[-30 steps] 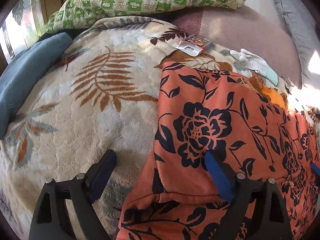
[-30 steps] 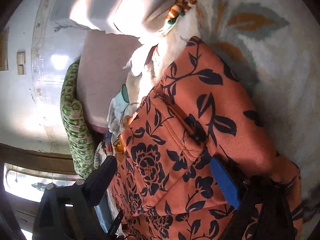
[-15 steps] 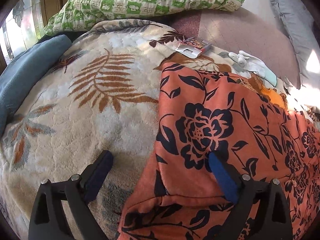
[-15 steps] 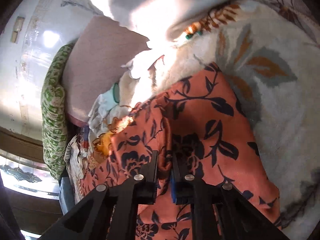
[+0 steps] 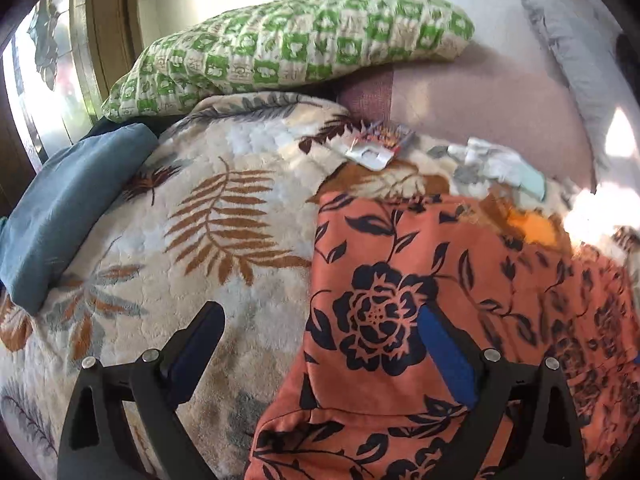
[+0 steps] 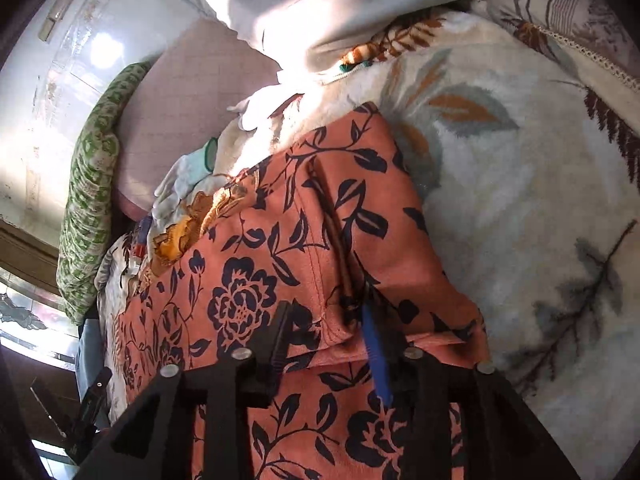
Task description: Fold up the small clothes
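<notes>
My orange floral garment (image 6: 256, 292) is partly folded on the bed blanket (image 5: 168, 208); right gripper (image 6: 326, 344) jaws are opening around its fold, left gripper (image 5: 320, 344) jaws stand apart, more folds remain

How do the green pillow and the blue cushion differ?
Pattern: the green pillow has a green-and-cream check print; the blue cushion is plain. Place: the pillow lies along the far end of the bed, beyond the blanket; the cushion sits at the blanket's left edge, nearer the camera. Light: sun falls on the pillow, the cushion looks duller. Both are soft, stuffed and untouched.
</notes>
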